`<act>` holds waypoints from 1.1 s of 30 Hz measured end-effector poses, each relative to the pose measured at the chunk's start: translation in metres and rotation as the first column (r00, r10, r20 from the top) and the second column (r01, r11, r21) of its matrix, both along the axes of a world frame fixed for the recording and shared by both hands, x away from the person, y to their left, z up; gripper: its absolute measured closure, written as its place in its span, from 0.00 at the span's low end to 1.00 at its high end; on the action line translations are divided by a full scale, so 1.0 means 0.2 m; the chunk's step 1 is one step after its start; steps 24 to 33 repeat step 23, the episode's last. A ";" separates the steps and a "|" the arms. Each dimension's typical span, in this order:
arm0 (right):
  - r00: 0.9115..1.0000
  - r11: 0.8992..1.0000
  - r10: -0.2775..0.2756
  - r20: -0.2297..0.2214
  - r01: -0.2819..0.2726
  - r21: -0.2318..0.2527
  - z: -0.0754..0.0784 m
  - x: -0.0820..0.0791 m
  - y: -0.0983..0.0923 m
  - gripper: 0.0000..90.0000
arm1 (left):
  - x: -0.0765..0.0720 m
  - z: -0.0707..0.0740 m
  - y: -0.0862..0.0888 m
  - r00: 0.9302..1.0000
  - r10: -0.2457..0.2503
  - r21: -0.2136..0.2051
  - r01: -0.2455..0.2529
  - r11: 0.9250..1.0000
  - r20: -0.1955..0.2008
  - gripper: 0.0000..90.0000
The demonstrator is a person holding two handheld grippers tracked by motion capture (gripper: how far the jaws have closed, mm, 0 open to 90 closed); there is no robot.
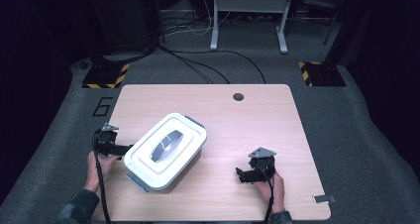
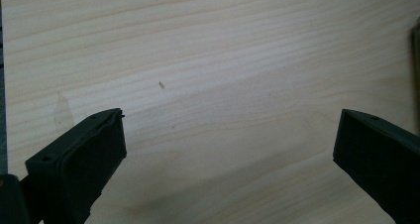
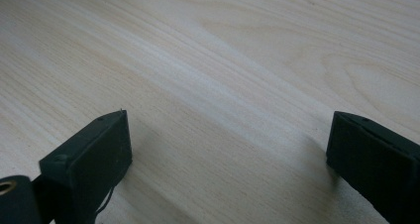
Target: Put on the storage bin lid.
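Observation:
A white lidded box (image 1: 148, 159) with a grey handle (image 1: 167, 144) on its lid and grey latches at both ends sits askew on the left half of the wooden table (image 1: 237, 130). My left gripper (image 1: 119, 148) is just left of the box, its jaws pointing toward the box's side. In the left gripper view the left gripper (image 2: 230, 130) is wide open over bare wood. My right gripper (image 1: 243, 174) rests near the front right of the table, well apart from the box. The right gripper view shows that gripper (image 3: 228, 135) open over bare wood.
A round cable hole (image 1: 238, 96) is in the table near its far edge. A small grey tag (image 1: 324, 199) lies at the front right corner. Beyond the table are floor cables, two hazard-striped bases (image 1: 105, 78) and a metal frame (image 1: 247, 16).

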State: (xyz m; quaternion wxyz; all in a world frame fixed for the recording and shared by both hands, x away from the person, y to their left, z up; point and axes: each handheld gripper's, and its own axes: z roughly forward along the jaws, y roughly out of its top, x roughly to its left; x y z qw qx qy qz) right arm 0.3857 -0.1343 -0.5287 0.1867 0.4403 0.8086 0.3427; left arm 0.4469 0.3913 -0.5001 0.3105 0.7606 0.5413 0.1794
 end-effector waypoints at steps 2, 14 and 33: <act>1.000 1.000 -0.002 -0.001 0.002 0.002 0.00 0.00 0.00 0.03 | -0.02 -0.03 -0.01 1.000 0.001 0.017 -0.001 1.000 0.006 0.00; 1.000 1.000 -0.005 -0.003 0.005 0.003 0.00 0.00 0.00 0.03 | -0.09 -0.15 -0.03 0.996 -0.003 0.024 0.001 1.000 0.085 0.00; 1.000 1.000 0.007 0.002 -0.007 -0.008 0.00 0.00 0.00 0.03 | -0.09 -0.15 -0.03 0.996 -0.018 0.026 0.015 1.000 0.086 0.00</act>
